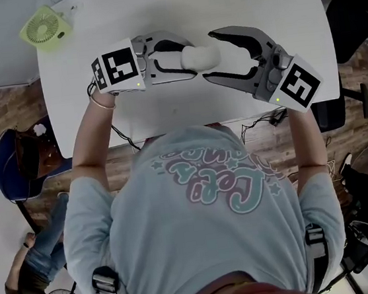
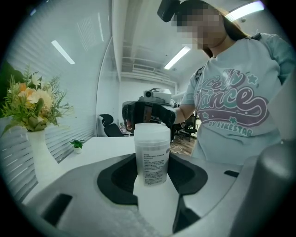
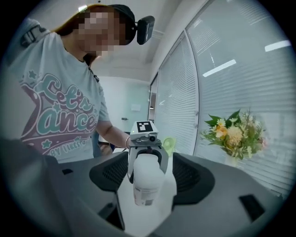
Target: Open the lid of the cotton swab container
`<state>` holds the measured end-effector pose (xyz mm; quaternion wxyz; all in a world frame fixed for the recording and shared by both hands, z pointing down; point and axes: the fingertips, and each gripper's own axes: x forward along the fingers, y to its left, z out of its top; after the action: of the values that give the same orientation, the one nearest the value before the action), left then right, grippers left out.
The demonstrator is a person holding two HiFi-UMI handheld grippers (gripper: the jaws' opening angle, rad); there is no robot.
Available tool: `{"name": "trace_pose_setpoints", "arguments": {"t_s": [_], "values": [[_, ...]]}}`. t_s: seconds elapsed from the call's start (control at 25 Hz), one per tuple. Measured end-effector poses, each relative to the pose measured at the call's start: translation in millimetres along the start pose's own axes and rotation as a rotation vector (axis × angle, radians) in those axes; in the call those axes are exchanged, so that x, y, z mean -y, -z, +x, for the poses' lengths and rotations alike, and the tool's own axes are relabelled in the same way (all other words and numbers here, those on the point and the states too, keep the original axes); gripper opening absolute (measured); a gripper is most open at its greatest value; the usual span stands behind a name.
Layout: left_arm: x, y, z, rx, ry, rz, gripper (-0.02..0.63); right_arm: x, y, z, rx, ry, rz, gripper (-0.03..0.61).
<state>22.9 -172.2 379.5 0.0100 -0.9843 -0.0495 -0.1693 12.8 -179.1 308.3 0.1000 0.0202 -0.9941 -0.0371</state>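
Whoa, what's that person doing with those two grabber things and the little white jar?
A person holds a hand-held gripper in each hand above a white table. The left hand-held gripper is clamped on the cotton swab container, held in the air with its lid on. The right hand-held gripper is open, its jaws either side of the lid end without squeezing. The lid is not yet opened.
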Motion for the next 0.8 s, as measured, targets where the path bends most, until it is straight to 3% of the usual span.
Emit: {"name": "trace_pose_setpoints", "arguments": {"t_s": [0.16, 0.32, 0.6, 0.8], "values": [[4.2, -8.7, -4.1, 0.033, 0.008, 0.003, 0.190, -6.9, -0.3, 8.1, -0.003, -0.083, 0.001, 0.302], [7.3, -14.5, -6.6, 0.040, 0.010, 0.014, 0.190, -10.3, -1.4, 14.1, -0.004, -0.097, 0.002, 0.230], [7.8, -24.7, -7.7, 0.022, 0.013, 0.053, 0.190, -13.3, -9.1, 14.7, 0.012, -0.152, 0.015, 0.229], [5.3, -34.3, -10.3, 0.035, -0.012, 0.059, 0.192, -10.3, -23.5, 12.0, 0.098, -0.145, 0.002, 0.219]]}}
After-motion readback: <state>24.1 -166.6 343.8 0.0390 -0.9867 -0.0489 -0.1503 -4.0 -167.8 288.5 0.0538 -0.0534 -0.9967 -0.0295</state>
